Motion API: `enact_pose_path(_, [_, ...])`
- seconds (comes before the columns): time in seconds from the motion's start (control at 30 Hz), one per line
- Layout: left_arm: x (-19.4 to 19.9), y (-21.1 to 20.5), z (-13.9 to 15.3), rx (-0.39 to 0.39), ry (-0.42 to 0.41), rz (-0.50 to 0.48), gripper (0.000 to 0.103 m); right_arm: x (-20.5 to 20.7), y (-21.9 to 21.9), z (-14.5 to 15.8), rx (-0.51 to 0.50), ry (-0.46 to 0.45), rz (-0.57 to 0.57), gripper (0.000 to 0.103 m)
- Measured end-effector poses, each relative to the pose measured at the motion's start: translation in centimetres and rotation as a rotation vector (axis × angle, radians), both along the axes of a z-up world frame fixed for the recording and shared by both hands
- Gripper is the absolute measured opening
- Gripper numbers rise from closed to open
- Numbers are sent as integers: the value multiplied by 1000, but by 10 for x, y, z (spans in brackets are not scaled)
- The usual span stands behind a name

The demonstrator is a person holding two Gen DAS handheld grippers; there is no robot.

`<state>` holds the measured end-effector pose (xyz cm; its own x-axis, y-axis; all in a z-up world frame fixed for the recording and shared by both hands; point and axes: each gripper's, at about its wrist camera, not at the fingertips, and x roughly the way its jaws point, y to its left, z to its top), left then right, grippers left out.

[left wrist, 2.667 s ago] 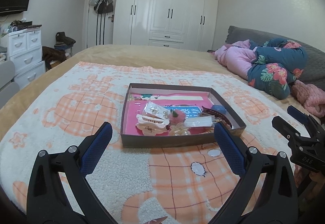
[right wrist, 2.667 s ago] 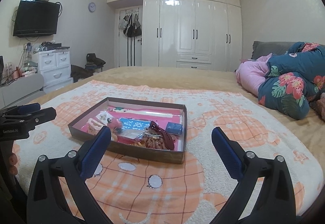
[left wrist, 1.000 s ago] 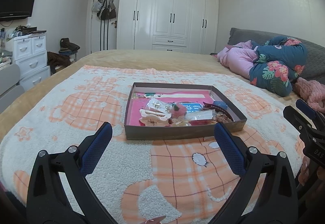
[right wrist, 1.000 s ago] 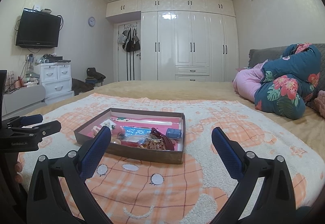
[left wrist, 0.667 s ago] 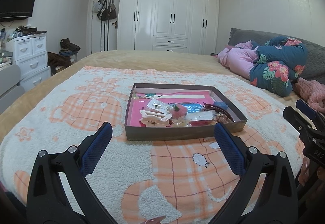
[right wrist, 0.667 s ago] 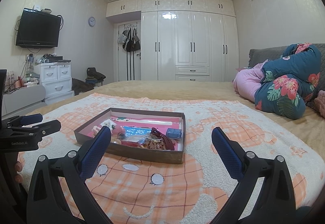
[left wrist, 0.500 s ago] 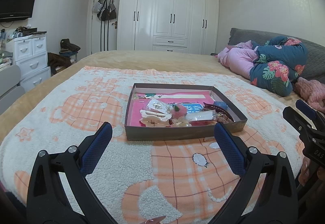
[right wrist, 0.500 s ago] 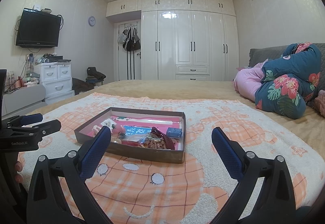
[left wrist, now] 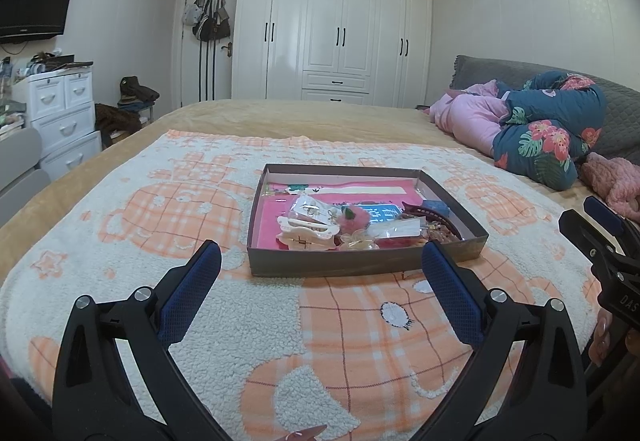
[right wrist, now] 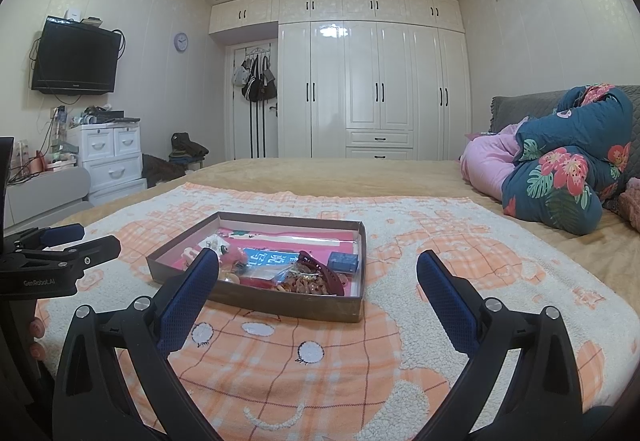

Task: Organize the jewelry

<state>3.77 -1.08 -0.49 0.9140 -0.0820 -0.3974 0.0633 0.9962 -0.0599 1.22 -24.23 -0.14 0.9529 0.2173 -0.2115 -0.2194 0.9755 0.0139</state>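
nothing has shifted: both the left hand-held gripper point(left wrist: 320, 265) and right hand-held gripper point(right wrist: 318, 271) hover spread wide, empty, short of the jewelry tray point(left wrist: 360, 263); bare blanket point(left wrist: 160, 225) all around.

Both views have tilted up since earlier; the tray point(left wrist: 360, 265) sits lower.

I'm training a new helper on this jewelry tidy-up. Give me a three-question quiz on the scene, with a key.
1. True or false: the left gripper is shut on a hair clip.
2. What does the box rest on: A) blanket, B) dresser, C) floor?
3. Fill in: the dark red hair clip lies ___ the box.

Key:
1. False; both it and the right gripper are open and hold nothing.
2. A, the blanket on the bed.
3. Inside.
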Motion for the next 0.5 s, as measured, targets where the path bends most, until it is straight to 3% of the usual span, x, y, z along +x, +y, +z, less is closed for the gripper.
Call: enact_pose_path(0.5, [0, 0, 0, 1, -1, 2, 92, 1, 1, 1, -1, 1, 2, 97])
